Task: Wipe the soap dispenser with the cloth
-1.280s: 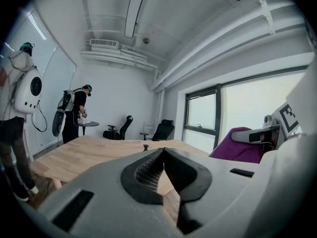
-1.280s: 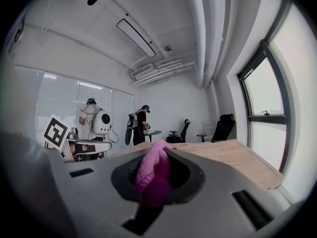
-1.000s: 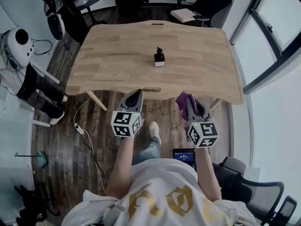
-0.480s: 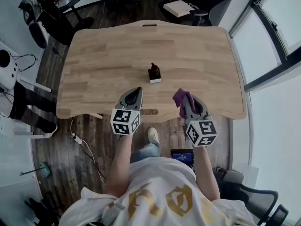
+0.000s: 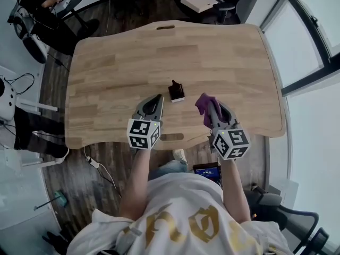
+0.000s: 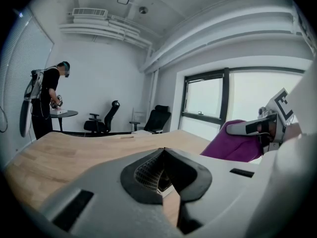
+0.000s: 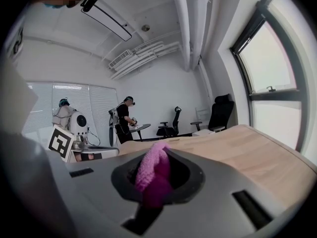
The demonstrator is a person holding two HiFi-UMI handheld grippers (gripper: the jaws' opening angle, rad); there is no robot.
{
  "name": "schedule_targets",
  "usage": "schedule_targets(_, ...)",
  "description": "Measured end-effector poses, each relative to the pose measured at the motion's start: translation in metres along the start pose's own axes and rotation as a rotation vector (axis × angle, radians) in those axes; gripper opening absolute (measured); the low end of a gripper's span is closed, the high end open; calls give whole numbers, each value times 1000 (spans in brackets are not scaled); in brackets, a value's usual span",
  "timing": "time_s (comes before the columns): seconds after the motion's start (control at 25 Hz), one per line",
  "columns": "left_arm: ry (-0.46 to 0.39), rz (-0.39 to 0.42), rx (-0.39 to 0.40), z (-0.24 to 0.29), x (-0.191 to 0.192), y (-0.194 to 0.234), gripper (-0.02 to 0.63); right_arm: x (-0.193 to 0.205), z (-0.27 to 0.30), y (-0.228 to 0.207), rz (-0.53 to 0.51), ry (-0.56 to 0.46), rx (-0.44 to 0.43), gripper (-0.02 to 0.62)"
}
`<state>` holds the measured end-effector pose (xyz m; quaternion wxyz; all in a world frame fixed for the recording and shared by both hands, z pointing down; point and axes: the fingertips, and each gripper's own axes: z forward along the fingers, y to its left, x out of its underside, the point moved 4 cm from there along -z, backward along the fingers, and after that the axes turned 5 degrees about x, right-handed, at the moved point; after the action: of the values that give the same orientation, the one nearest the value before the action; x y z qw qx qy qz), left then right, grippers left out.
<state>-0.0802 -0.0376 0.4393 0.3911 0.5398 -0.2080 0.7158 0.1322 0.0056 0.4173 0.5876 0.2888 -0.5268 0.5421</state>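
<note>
Ahead, soap dispenser stands between shut left claw and right claw gripping cloth.

A light wooden table carries one small dark soap dispenser near its middle.

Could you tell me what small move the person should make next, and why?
Probably move the right gripper forward and left until the cloth touches the soap dispenser. The cloth is clamped in its shut jaws but sits apart from the dispenser, to its right.
</note>
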Motion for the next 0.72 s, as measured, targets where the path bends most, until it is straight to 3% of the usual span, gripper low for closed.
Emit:
schedule_targets(0.4, -50, -2, -8, 11, -20, 18, 9, -16, 14, -2, -9, 1, -20, 23)
schedule_targets(0.72, -44, -2, -22, 26, -23, 38, 9, -23, 40, 5, -17, -5, -92, 23)
